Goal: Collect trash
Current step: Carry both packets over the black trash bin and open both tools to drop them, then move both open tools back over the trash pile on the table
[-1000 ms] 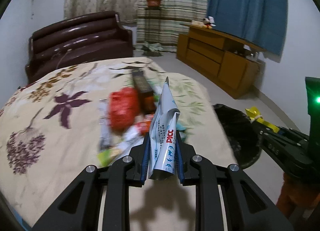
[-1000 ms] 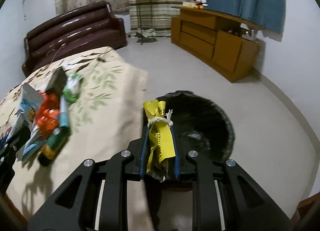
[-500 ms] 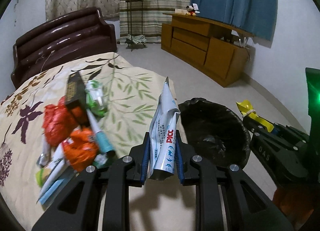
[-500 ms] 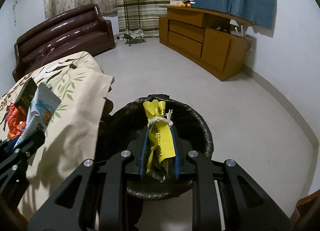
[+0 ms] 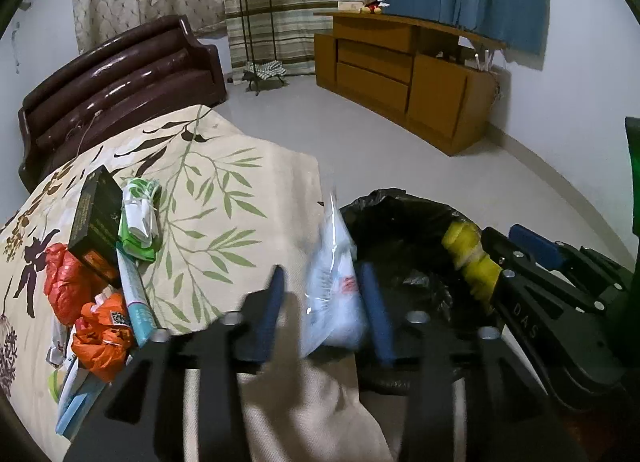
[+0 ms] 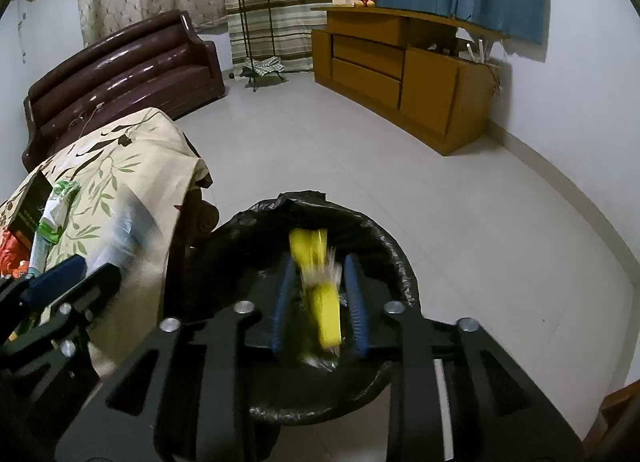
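Both grippers over by the bin now. Left gripper (image 5: 324,302): jaws have just been opening, stand apart, and the white wrapper (image 5: 334,282) sits loose & blurred between them, leaning toward the right pad, w/ a clear gap on the left side. It hangs above the surface edge, right beside the black-lined trash bin (image 5: 404,229). Right gripper (image 6: 318,298): jaws also just opening, parted, the yellow wrapper (image 6: 320,286) blurred between them, not clamped, directly over the bin's mouth. Bin stands on the floor against the corner of the surface (image 5: 248,181). More trash lies along the left edge: dark box (image 5: 94,221), green packet (image 5: 140,217), orange bags (image 5: 86,310).
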Demonstrator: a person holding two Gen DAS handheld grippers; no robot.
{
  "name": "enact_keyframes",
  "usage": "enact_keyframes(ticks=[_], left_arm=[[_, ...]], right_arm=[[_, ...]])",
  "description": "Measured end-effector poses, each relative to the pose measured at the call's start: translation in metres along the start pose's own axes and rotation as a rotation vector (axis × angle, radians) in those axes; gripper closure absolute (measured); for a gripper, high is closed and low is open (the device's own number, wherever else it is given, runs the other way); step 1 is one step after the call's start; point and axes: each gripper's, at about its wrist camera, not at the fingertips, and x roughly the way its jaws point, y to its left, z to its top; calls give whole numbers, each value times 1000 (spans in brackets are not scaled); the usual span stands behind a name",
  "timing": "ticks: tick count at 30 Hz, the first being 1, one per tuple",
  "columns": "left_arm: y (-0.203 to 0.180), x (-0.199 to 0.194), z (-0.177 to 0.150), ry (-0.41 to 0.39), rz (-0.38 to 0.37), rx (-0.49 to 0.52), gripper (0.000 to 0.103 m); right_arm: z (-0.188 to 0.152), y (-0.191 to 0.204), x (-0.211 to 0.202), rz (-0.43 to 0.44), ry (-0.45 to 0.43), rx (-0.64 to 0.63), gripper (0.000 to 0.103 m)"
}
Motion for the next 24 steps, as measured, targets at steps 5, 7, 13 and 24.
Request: enact_keyframes(ticks=[5,7,13,24], left_arm=[[3,0,1,0,5,-16,51],[3,-1,1,-6,5,-22,51],[8,-9,-1,-15,2,-37,49],[45,-47,-13,-50,34,-62,49]], right_arm=[[-1,-3,-1,-2,-4,14,68],[-2,-3,-2,-4,-7,19,67],[-4,-4,-9,-5,-13,30,61],[-15,21,-29,29,-1,28,54]])
